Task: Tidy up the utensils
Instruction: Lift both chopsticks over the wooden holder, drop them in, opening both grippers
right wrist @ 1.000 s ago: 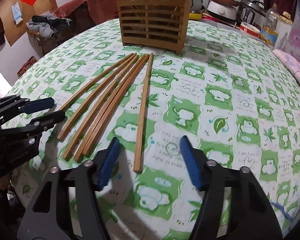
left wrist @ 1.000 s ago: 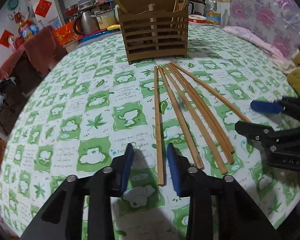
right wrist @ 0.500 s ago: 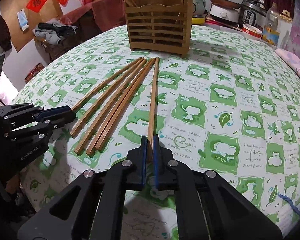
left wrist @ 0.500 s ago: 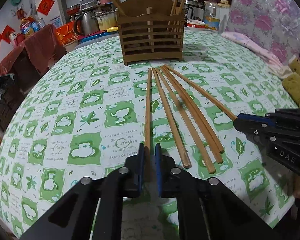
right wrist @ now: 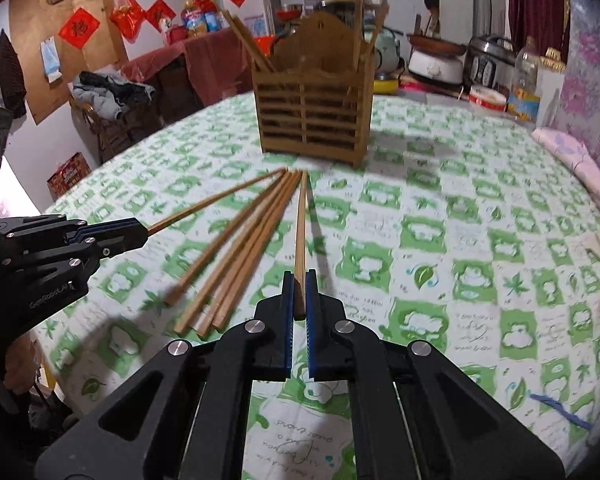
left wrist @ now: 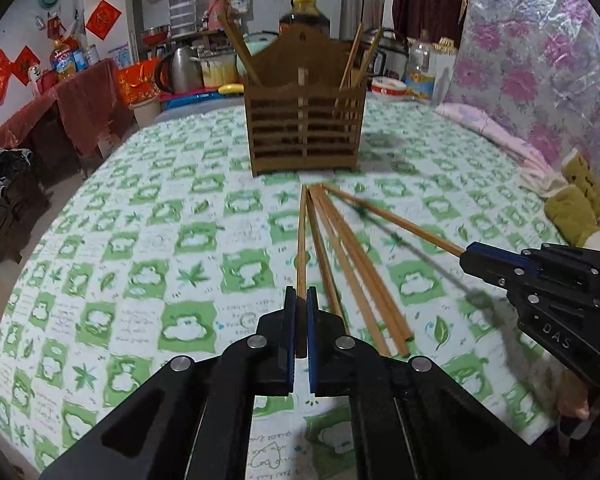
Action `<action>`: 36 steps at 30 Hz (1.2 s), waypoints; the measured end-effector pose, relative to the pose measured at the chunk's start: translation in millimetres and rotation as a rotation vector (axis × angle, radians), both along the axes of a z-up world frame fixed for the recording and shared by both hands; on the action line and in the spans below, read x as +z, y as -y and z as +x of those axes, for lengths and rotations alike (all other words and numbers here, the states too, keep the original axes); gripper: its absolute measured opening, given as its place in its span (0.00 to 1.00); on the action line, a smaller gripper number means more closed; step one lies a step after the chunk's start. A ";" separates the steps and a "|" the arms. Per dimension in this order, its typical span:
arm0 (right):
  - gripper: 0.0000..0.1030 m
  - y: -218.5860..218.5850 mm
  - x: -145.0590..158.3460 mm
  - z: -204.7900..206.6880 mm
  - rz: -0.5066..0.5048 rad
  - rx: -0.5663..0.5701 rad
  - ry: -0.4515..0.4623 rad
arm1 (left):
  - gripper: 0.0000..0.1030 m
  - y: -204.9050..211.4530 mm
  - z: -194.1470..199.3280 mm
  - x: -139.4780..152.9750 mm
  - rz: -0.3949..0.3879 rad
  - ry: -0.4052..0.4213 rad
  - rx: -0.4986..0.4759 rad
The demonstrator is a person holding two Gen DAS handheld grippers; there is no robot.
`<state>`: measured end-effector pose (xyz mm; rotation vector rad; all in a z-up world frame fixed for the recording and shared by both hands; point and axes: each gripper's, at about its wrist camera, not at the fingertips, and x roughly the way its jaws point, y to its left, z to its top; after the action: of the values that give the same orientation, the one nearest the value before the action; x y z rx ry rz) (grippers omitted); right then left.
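Observation:
Several wooden chopsticks [left wrist: 352, 264] lie fanned on the green-and-white tablecloth [left wrist: 148, 248], tips toward a brown slatted wooden holder [left wrist: 305, 120] that has a few chopsticks standing in it. My left gripper [left wrist: 300, 300] is shut on the leftmost chopstick [left wrist: 301, 240] and lifts its near end. My right gripper [right wrist: 299, 284] is shut on the rightmost chopstick [right wrist: 300, 232], also raised. Each gripper shows in the other's view, the right gripper [left wrist: 466, 256] on the right and the left gripper [right wrist: 142, 232] on the left. The holder [right wrist: 314, 116] stands straight ahead.
The table edge curves away on the left. Kitchen clutter, a kettle [left wrist: 178, 68], a rice cooker [right wrist: 488, 62] and bottles [right wrist: 524, 80] stand behind the holder. Folded pink cloth [right wrist: 576, 160] and a yellow-green item [left wrist: 572, 204] lie at the right edge.
Both grippers closed on a chopstick each about half a second ago. Since then they have lifted the near ends and the views have risen and tilted toward the holder.

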<state>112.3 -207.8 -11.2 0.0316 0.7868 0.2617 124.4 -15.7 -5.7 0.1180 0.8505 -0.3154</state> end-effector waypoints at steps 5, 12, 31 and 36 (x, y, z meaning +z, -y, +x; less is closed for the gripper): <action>0.06 8.2 15.2 -6.7 0.033 -0.004 0.035 | 0.05 -4.8 -4.4 14.4 -0.027 0.026 0.009; 0.06 16.0 42.6 -11.1 0.075 -0.009 0.095 | 0.05 -8.4 -4.7 36.7 -0.039 0.067 0.014; 0.06 28.8 156.0 27.7 0.108 -0.036 0.304 | 0.05 -2.9 30.3 123.7 -0.001 0.147 0.006; 0.06 27.4 184.0 44.8 0.101 -0.058 0.363 | 0.05 -0.4 56.6 127.9 0.019 0.102 0.004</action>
<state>157.2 -235.2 172.8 0.0993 0.4111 0.2431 181.0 -15.3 122.2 0.1489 0.7528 -0.2956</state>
